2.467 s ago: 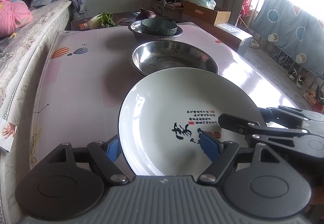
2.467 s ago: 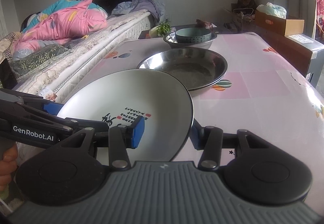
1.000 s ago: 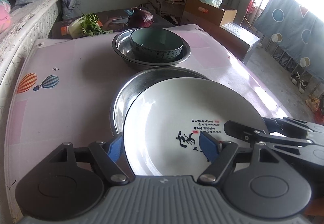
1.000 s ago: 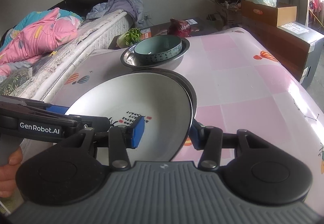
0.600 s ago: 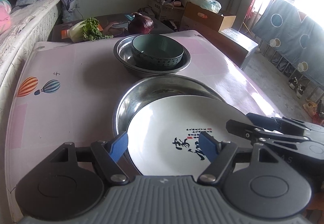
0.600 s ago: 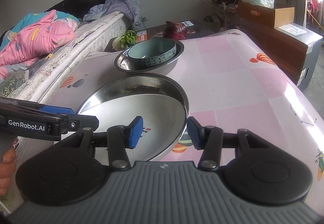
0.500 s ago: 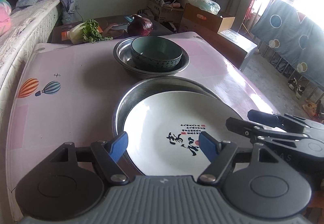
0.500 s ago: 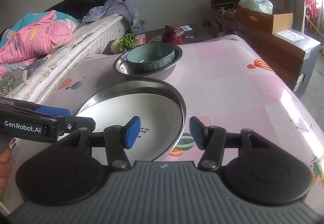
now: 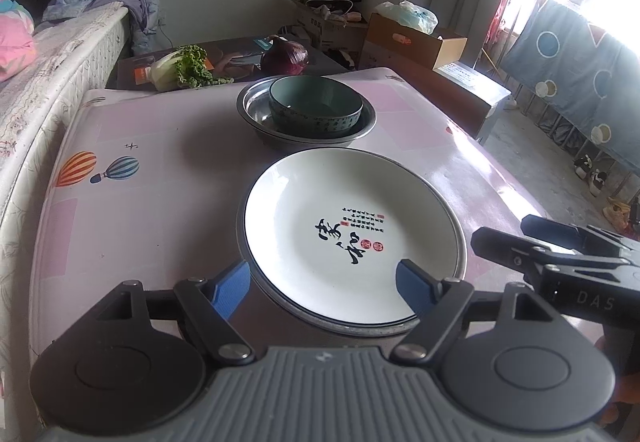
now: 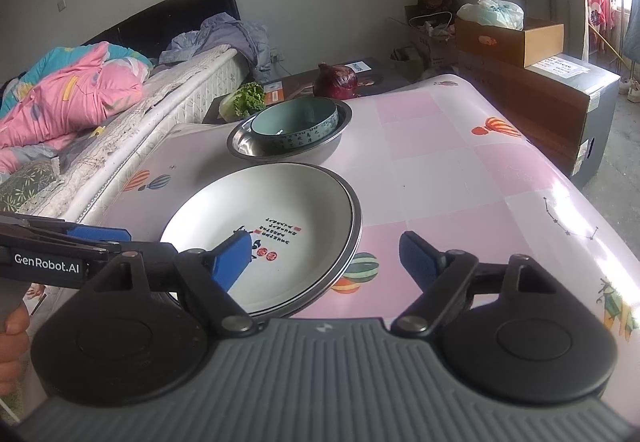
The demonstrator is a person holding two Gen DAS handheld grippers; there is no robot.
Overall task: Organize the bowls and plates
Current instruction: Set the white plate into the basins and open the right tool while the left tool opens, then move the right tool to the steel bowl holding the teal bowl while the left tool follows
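While the white plate (image 9: pixel 352 234) is sitting nested in the steel basin (image 10: pixel 352 242) mid-frame, I'm holding both the left gripper (image 9: pixel 324 282) and right gripper (image 10: pixel 324 254) open around its near rim, the right's jaws having just been opening.

It was a lived-in bedroom of a home, pressed into use for eating and storage. A bed (image 10: pixel 120 110) with a dark headboard (image 10: pixel 168 14) ran along the wall, heaped with a pink quilt (image 10: pixel 68 94) and loose clothes (image 10: pixel 228 34). Hard against it stood the worktop (image 10: pixel 460 170), covered in a pink oilcloth printed with hot-air balloons. Leafy greens (image 9: pixel 180 68) and a red cabbage (image 9: pixel 285 56) lay on a low surface beyond it. Cardboard boxes (image 10: pixel 508 36) were stacked by the far wall, a patterned cloth (image 9: pixel 568 74) hung by the bright window, and shoes (image 9: pixel 592 172) sat on the concrete floor.
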